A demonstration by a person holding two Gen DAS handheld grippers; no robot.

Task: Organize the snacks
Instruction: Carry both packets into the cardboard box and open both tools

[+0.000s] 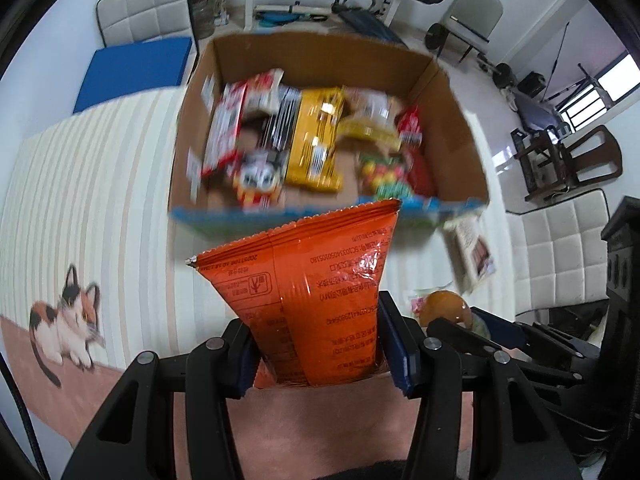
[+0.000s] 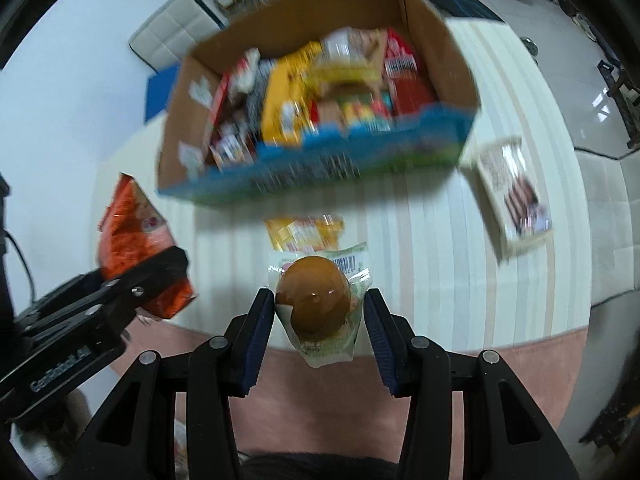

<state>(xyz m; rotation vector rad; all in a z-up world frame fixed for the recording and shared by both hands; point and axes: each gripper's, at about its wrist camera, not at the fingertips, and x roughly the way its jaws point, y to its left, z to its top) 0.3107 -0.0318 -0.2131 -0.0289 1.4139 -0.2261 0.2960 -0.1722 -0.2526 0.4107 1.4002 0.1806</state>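
Note:
My left gripper [image 1: 316, 340] is shut on an orange snack bag [image 1: 312, 280] and holds it above the mat, just short of the cardboard box [image 1: 452, 120]. The box holds several snack packs. My right gripper [image 2: 320, 320] is shut on a clear-wrapped brown egg [image 2: 316, 296], also held above the mat in front of the box [image 2: 436, 40]. In the right wrist view the left gripper with the orange bag [image 2: 132, 232] is at the left. In the left wrist view the egg [image 1: 448, 308] shows at the right.
A yellow snack pack [image 2: 304, 232] lies on the striped mat [image 2: 400, 240] in front of the box. A flat white pack [image 2: 512, 196] lies right of the box. White padded chairs and gym gear stand around the mat. A cat picture [image 1: 64, 320] is on the mat's left.

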